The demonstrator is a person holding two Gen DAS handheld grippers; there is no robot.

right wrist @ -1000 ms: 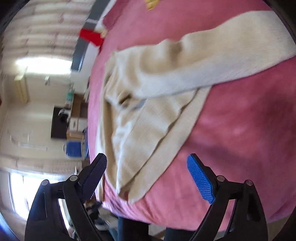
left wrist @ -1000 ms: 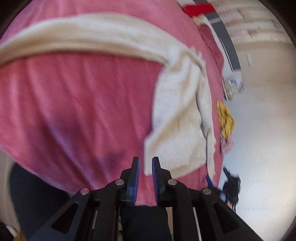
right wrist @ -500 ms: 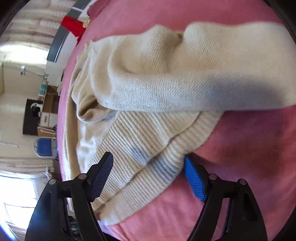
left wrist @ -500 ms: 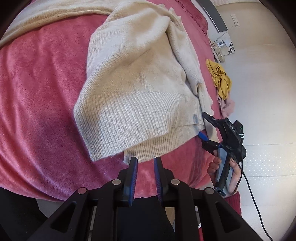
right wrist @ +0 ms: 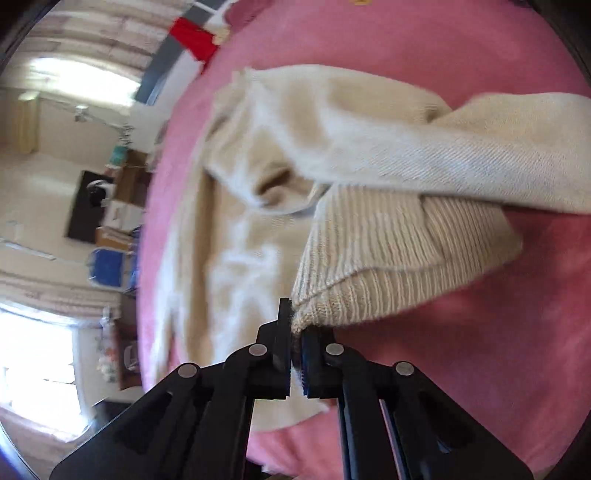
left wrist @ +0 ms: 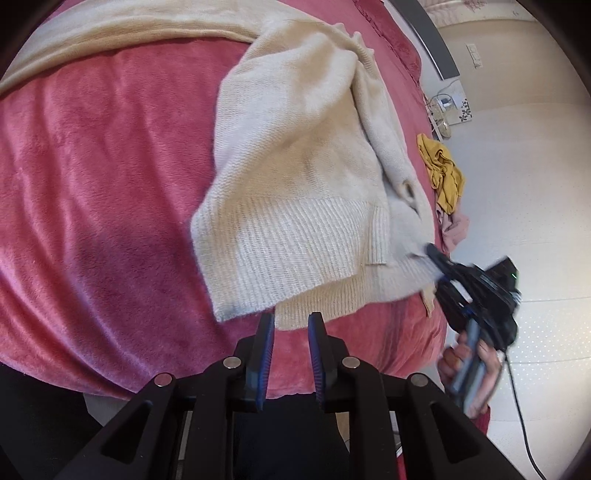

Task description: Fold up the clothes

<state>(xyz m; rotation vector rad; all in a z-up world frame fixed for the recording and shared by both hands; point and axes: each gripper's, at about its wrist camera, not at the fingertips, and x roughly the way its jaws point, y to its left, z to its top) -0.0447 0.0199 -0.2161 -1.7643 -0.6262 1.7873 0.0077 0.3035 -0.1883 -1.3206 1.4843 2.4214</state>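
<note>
The right gripper (left wrist: 439, 264) is motion-blurred; the sweater's sleeve (left wrist: 110, 29) runs out of frame.

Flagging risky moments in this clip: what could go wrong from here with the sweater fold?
1. The right hand-held gripper pinches only the ribbed hem corner of the cream sweater; it may slip out when pulled.
2. The left hand-held gripper holds nothing, so a one-sided pull could bunch the sweater on the pink blanket.

sweater (left wrist: 295, 177): ribbed fuzzy knit | blanket (left wrist: 92, 184): plush pink fleece
</note>
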